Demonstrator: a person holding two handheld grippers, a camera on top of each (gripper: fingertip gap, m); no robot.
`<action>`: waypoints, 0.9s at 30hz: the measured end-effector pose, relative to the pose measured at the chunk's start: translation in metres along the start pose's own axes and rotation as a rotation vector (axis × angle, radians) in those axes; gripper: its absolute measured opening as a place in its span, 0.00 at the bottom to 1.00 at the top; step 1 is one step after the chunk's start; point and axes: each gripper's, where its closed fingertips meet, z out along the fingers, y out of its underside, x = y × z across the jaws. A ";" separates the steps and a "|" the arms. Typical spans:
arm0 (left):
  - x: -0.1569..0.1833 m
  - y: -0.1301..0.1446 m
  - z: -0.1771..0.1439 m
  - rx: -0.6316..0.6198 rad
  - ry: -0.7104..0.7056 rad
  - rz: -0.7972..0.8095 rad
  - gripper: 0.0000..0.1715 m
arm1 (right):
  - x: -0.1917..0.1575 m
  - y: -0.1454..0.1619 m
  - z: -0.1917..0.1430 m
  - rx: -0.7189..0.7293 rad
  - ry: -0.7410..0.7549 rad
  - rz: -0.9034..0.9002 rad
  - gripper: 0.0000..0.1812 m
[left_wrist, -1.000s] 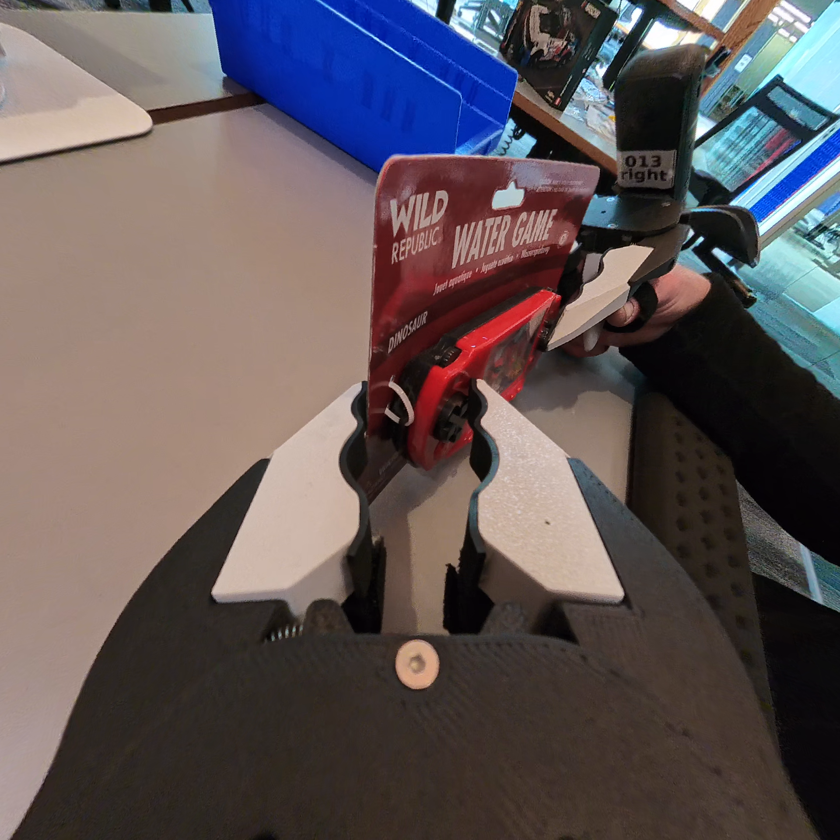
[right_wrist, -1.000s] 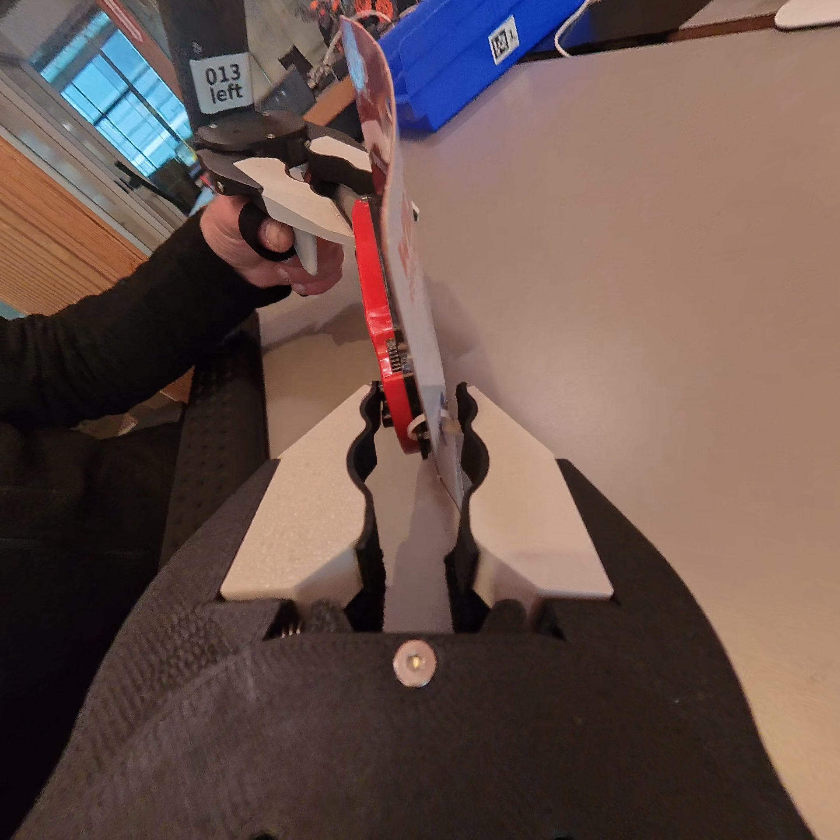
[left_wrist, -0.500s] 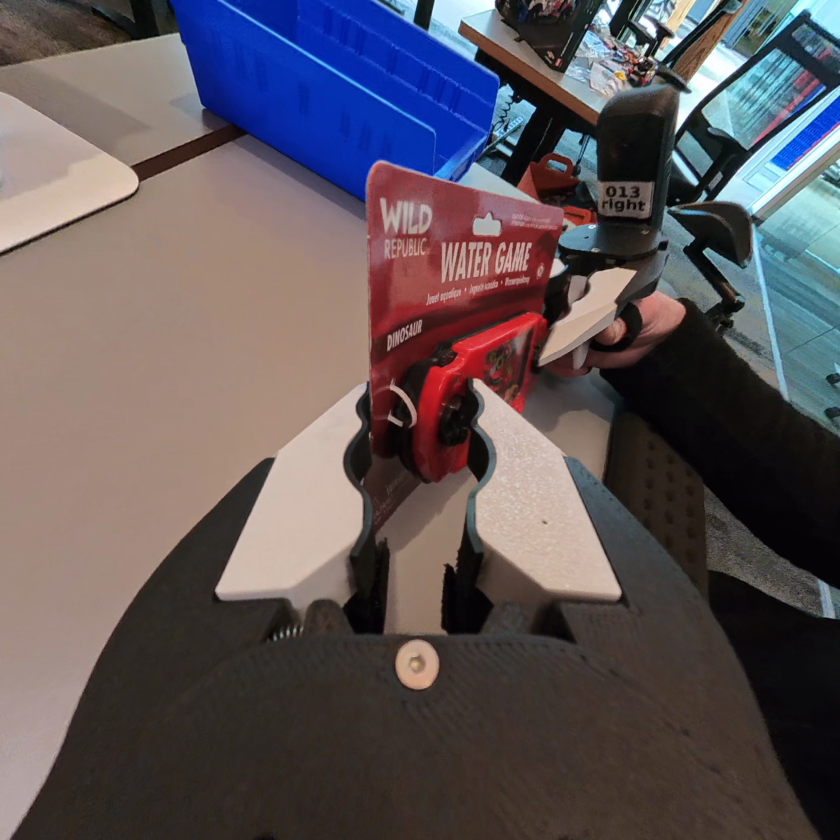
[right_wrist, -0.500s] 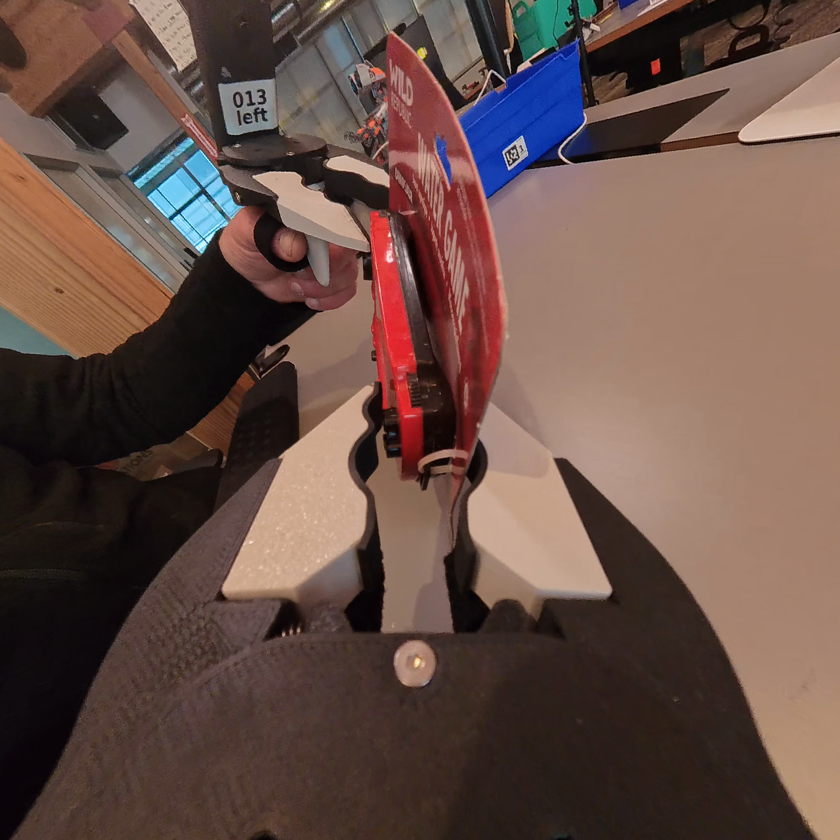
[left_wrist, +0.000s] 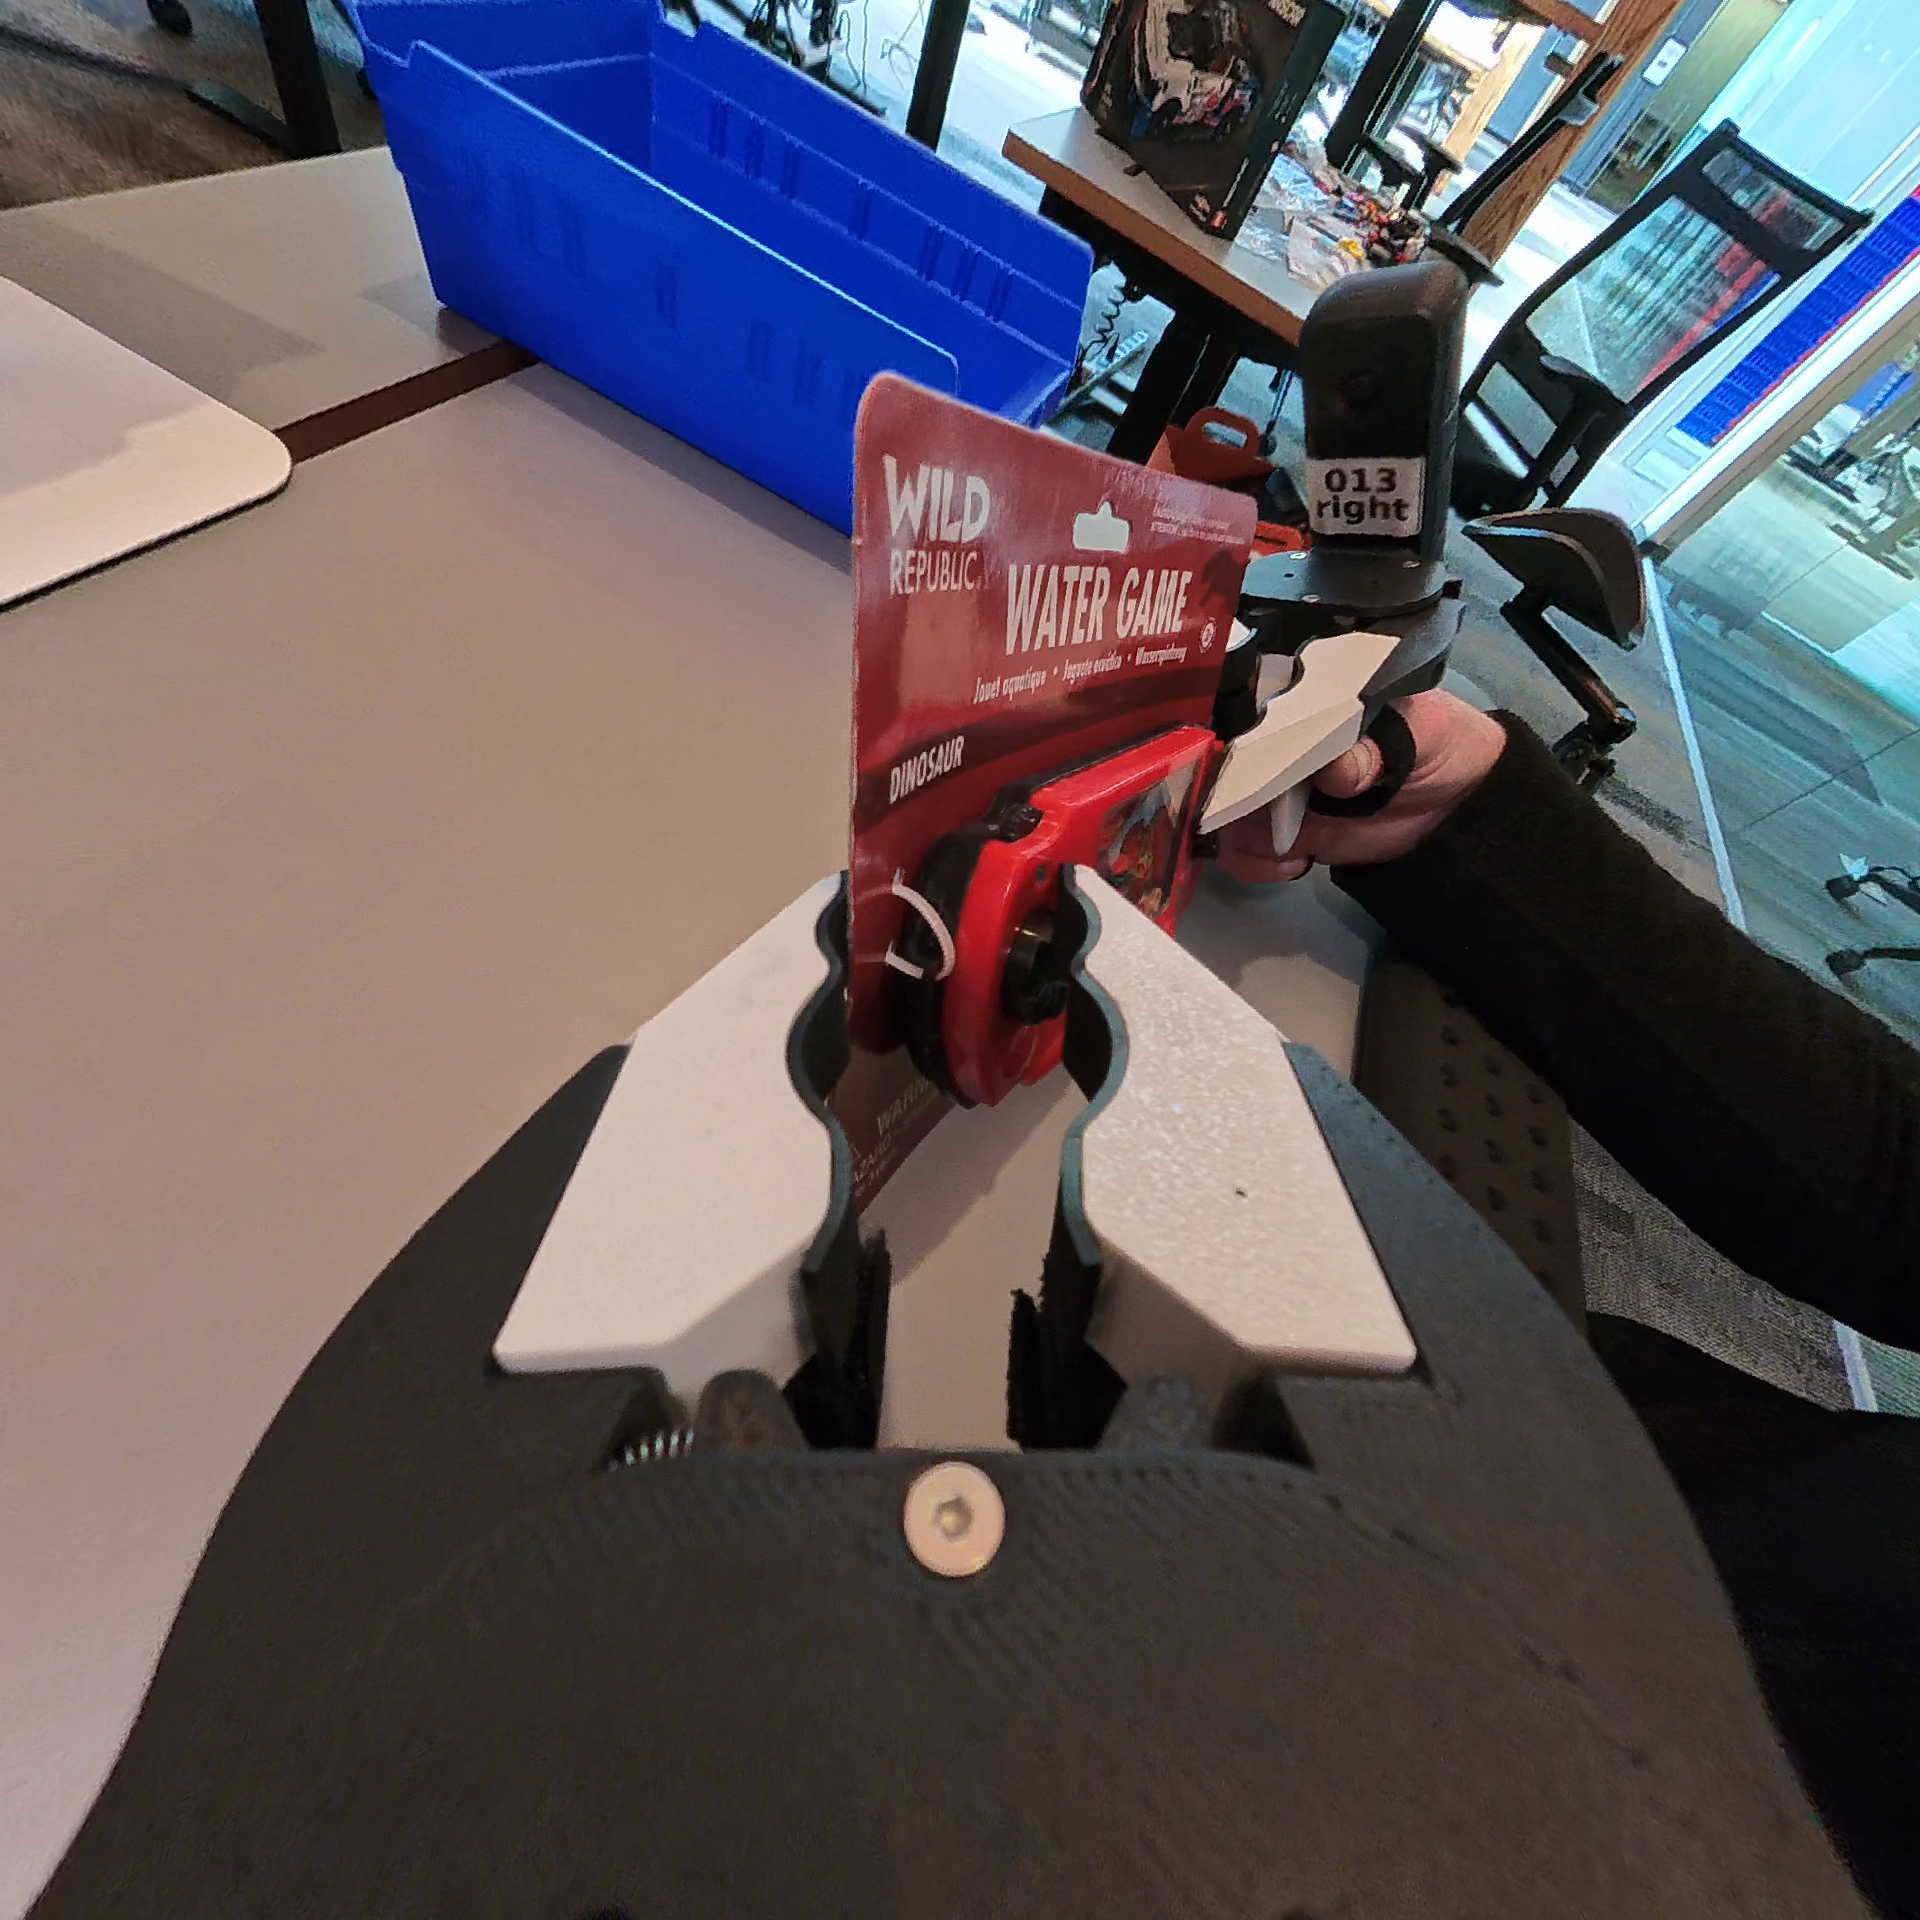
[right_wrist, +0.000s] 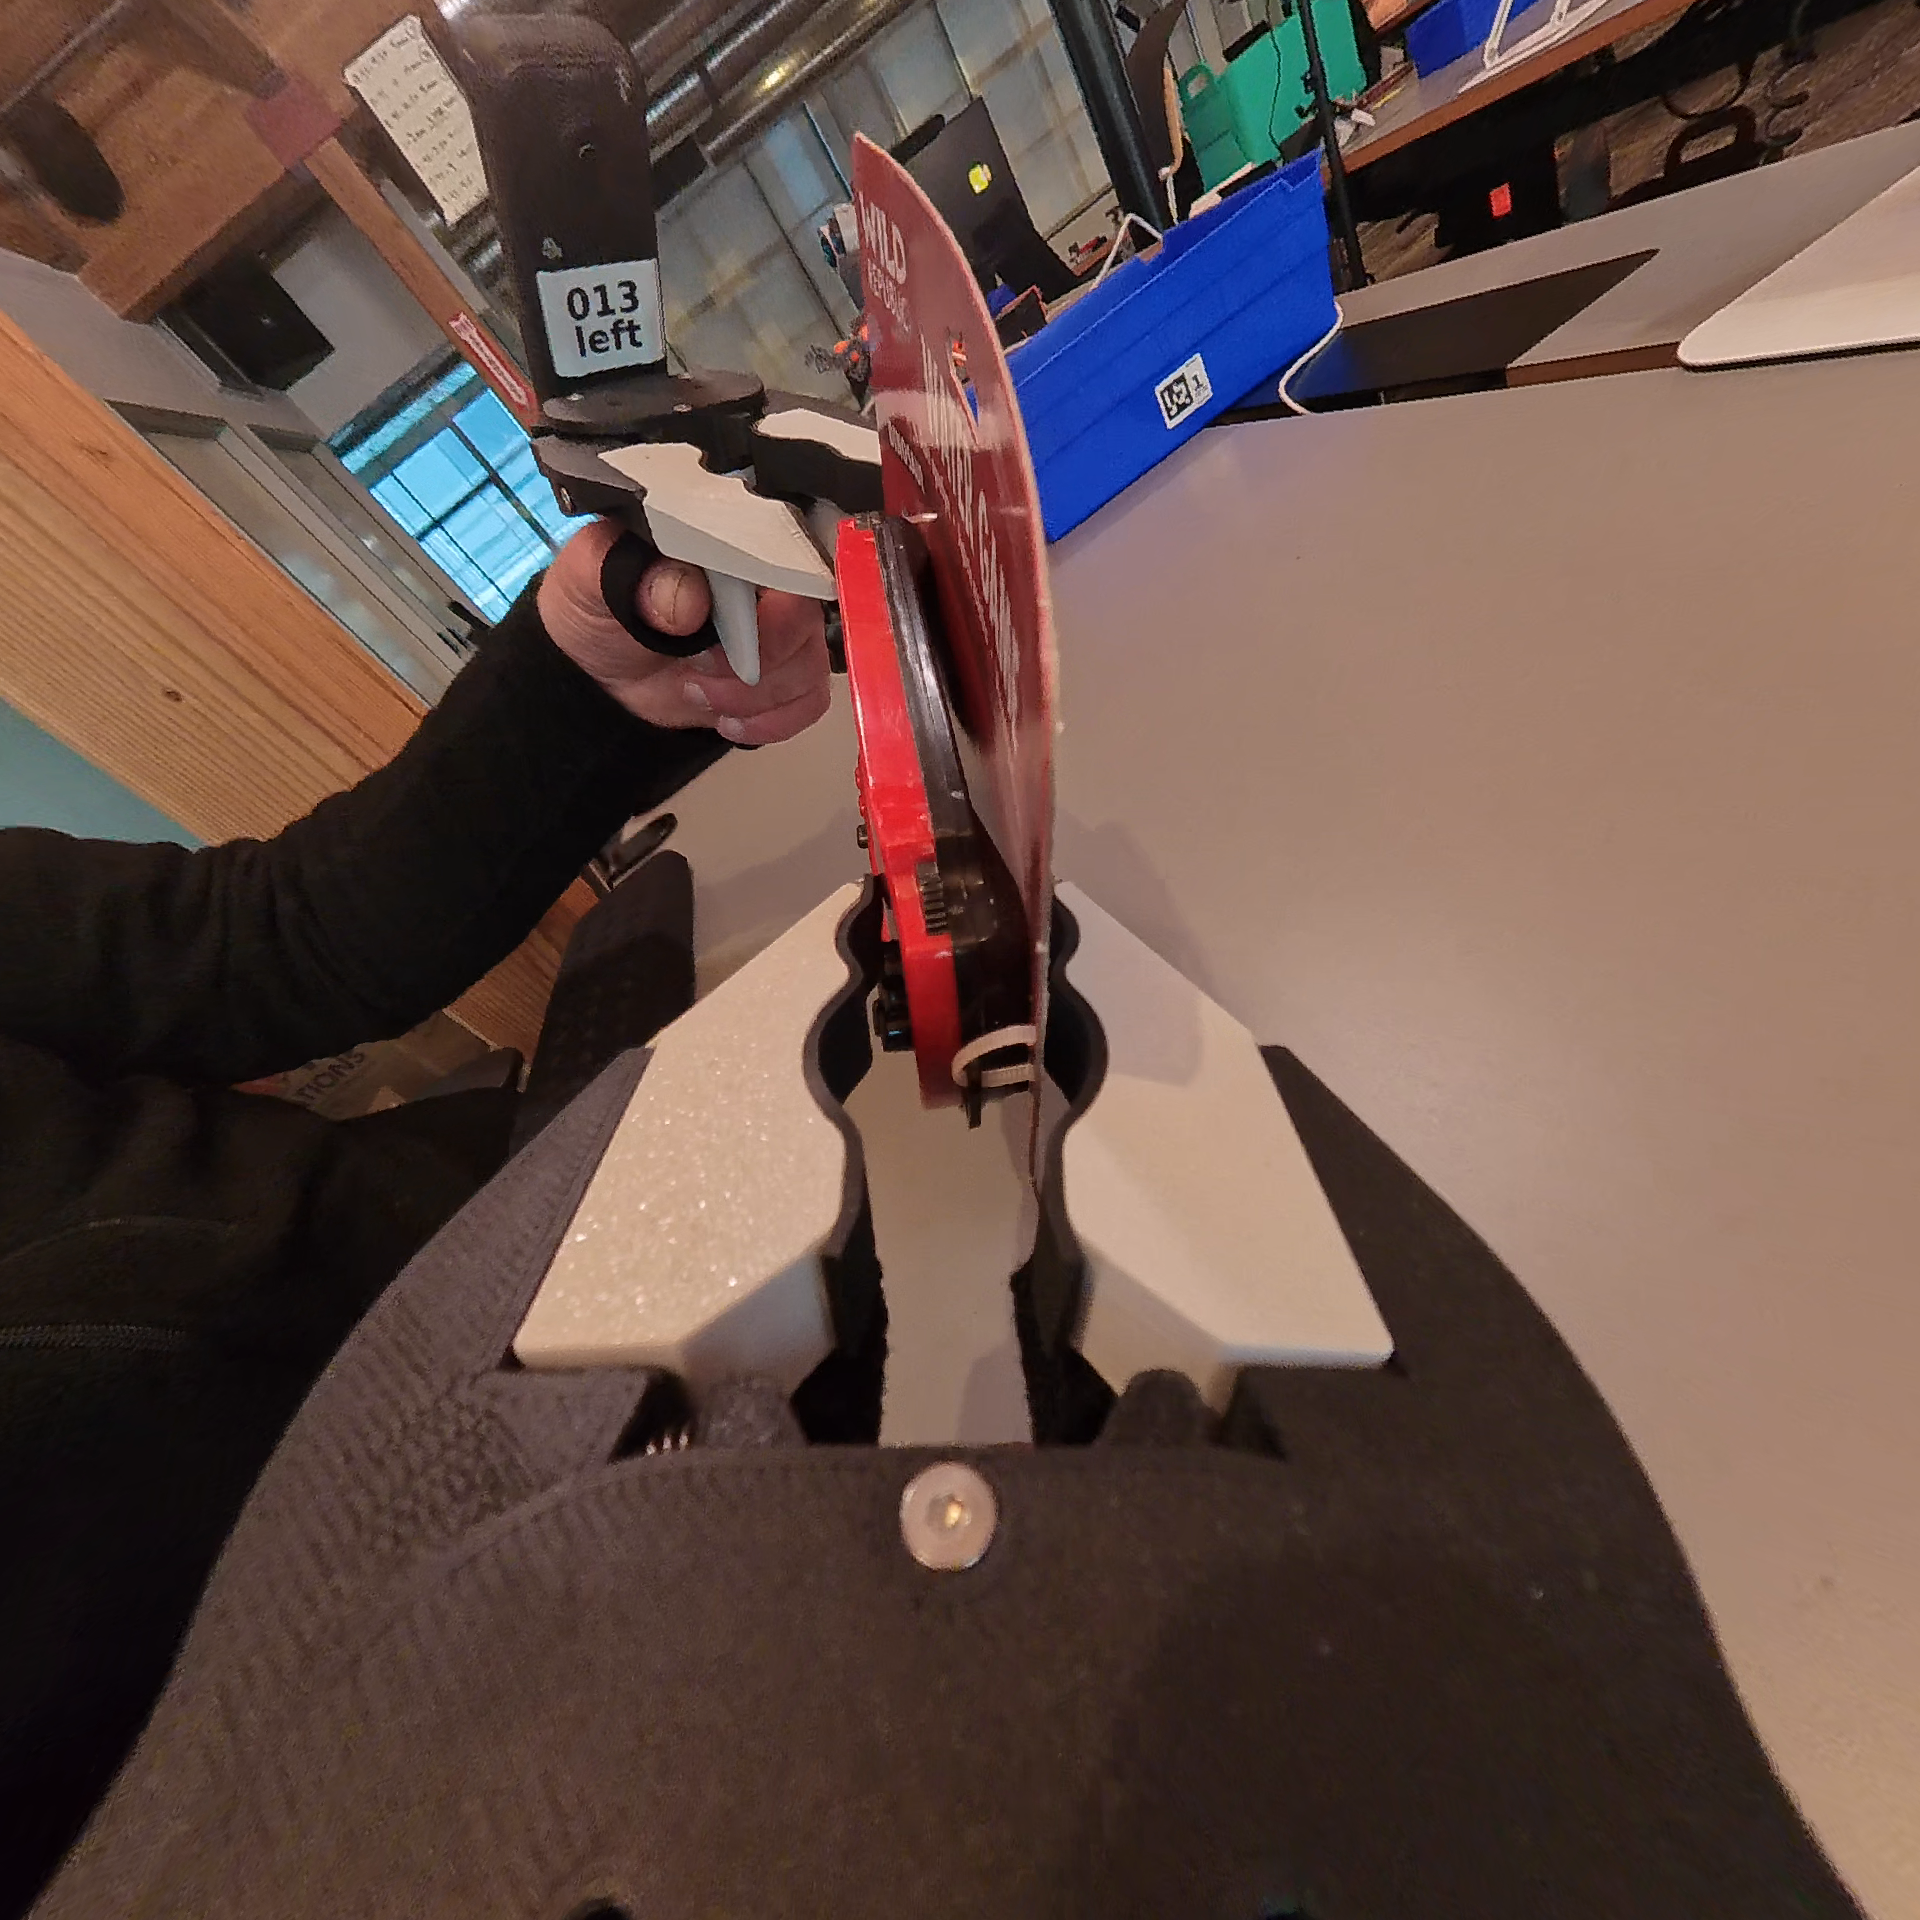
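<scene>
Clamping opposite ends of an upright carded red handheld water game (left_wrist: 1049, 831), left gripper (left_wrist: 961, 935) fingers and right gripper (right_wrist: 951, 956) fingers closed on it, above grey bench (left_wrist: 416, 748), blue bin (left_wrist: 727, 260) behind.

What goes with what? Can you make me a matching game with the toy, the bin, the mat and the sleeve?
Things:
1. toy
2. bin
3. mat
4. sleeve

Matches:
A. blue, at the table's far edge
B. black, on a person's arm
C. red, on a card, held between the left gripper and the right gripper
D. white, flat on the table

Pairs: 1-C, 2-A, 3-D, 4-B
</scene>
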 end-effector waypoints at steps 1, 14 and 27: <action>0.000 0.002 0.000 0.009 0.007 0.003 0.20 | 0.001 0.002 0.001 -0.015 0.012 -0.014 0.15; -0.024 0.064 -0.003 0.088 0.068 -0.005 0.21 | 0.011 0.032 0.023 -0.215 0.137 -0.190 0.15; -0.022 0.069 -0.006 0.115 0.078 0.033 0.19 | 0.013 0.037 0.011 -0.236 0.165 -0.188 0.18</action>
